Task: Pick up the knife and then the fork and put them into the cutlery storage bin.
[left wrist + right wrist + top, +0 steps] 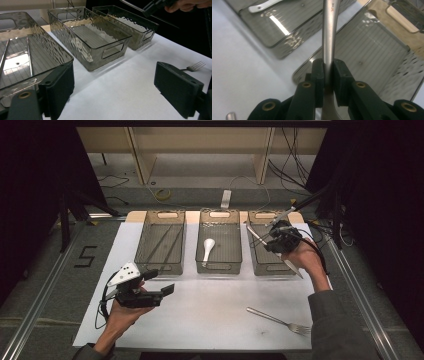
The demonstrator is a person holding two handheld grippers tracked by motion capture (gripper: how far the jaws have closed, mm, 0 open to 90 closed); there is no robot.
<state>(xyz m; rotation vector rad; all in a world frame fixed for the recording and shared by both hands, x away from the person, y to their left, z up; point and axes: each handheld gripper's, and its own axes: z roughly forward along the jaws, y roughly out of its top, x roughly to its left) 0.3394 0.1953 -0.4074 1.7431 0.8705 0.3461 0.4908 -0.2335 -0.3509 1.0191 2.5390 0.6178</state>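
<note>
My right gripper [274,242] [328,67] is shut on a metal table knife [295,269] [329,30], gripping it near the middle. It holds the knife in the air over the right clear bin [252,257] [372,45], handle end slanting up to the left and blade down to the right. A metal fork [280,320] [196,66] lies on the white sheet [215,310] at the front right. My left gripper [152,287] [117,90] hovers at the front left, open, with nothing between its jaws.
Three clear bins stand in a row at the back of the sheet. The left bin [142,245] [37,45] holds chopsticks [162,242]; the middle bin [220,267] [87,55] holds a white spoon [207,247] [264,6]. Floor cables and shelving lie beyond the table.
</note>
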